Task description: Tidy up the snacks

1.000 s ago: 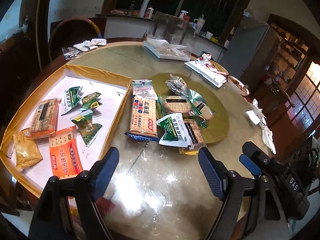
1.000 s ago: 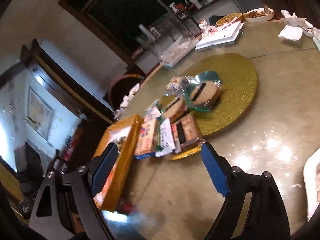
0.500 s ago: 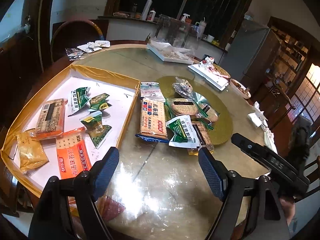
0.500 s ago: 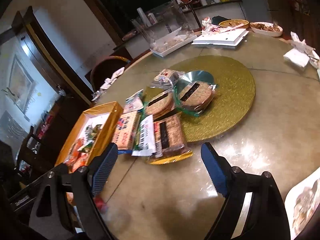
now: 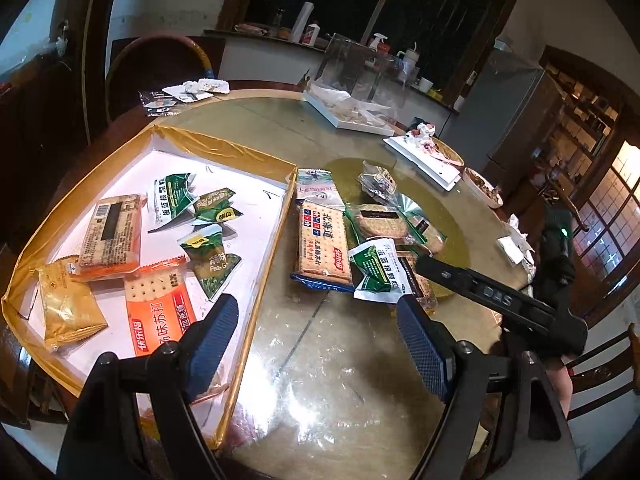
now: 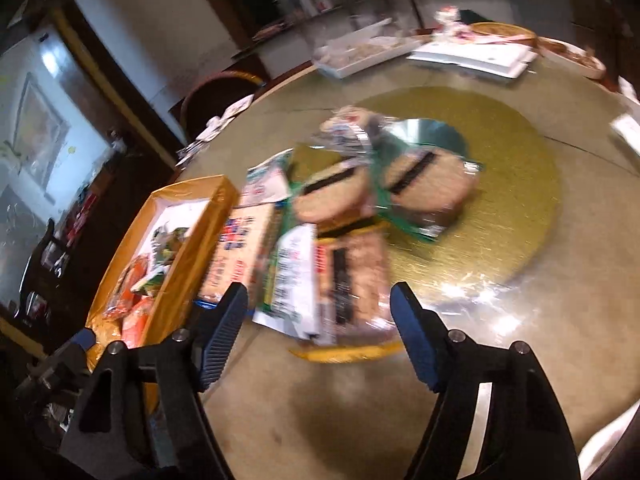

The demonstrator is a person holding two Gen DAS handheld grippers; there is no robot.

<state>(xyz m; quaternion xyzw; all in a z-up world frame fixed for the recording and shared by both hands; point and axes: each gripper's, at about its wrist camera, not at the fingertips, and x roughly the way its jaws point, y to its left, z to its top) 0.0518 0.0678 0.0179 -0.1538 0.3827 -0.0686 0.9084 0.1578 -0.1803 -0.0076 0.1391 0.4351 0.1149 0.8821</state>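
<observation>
Right gripper [image 6: 316, 328] spread wide and empty, hanging low just short of the brown cracker pack [image 6: 354, 276] and the white-green pouch [image 6: 294, 280] at the near edge of the loose pile beside the yellow tray [image 5: 256, 296]. Left gripper [image 5: 316, 340] spread and empty too, parked over bare table [image 5: 340, 380] next to the tray. Probably best to straddle one pack only, pinch its edge, then lift clear of the tray wall.

Black angular frames are seen on the left gripper [image 5: 316, 344] and right gripper [image 6: 320, 336], fitted with blue ribbed pads [image 5: 210, 344] and silver screws [image 6: 454, 335]; white "DAS" lettering is shown.
</observation>
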